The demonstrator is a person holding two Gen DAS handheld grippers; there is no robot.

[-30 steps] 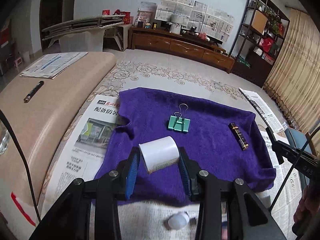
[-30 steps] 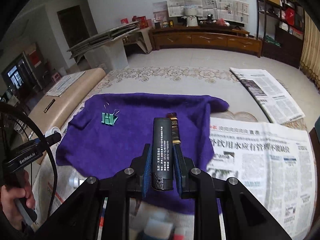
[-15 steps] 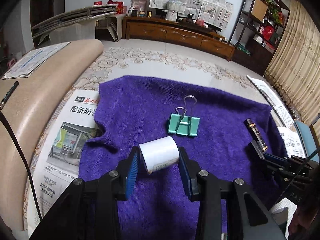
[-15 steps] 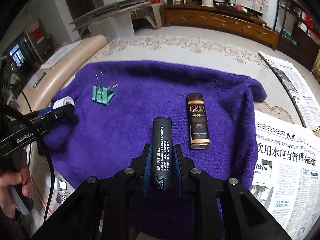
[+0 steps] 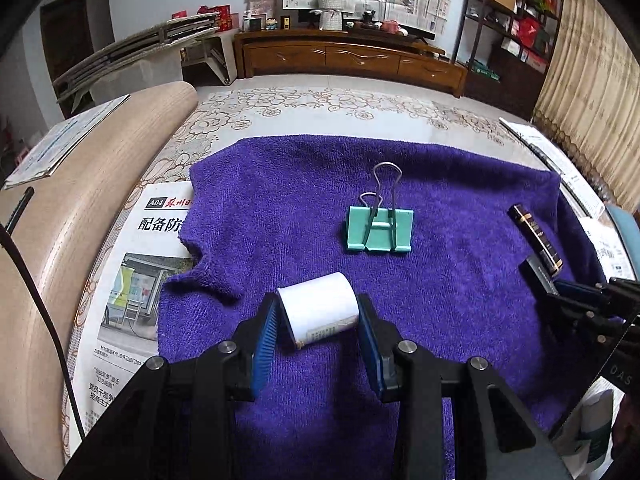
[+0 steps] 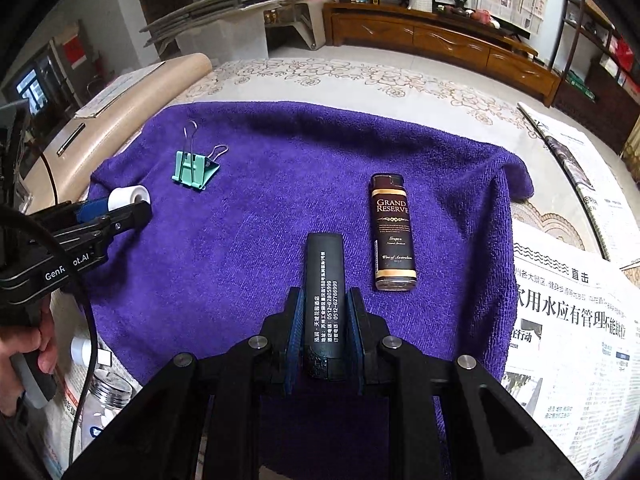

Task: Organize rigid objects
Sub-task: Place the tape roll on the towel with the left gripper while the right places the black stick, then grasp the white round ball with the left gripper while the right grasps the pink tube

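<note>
Two grippers, each loaded. Left gripper [image 5: 318, 322] has its blue pads [image 5: 265, 343] pressed against the curved sides of a white roll [image 5: 319, 311], which lies on its side between them, flat end facing forward. Grip sits across the round, likely so the roll cannot spin out sideways. Roll hangs low over the purple towel [image 5: 440, 304]; contact with the cloth cannot be told.

Right gripper [image 6: 323, 322] is closed narrow on a black lighter [image 6: 325, 296], held lengthwise along the fingers, printed face up, front half jutting past the tips. Judged reason: this hold lets it go down parallel to what already lies there.

Ahead and just right of the right tool: brown lighter [image 6: 394, 232], flat on the towel, same long axis. Far ahead-left of it, and straight ahead of the left tool: green binder clip [image 5: 379, 229], wire handles up.

Pose: both tools point forward over the towel, tilted down, fingers level side to side. Left tool shows at the left edge of the right view, a hand [image 6: 20, 360] on its handle.

Judged step: setting both items down in the row.
</note>
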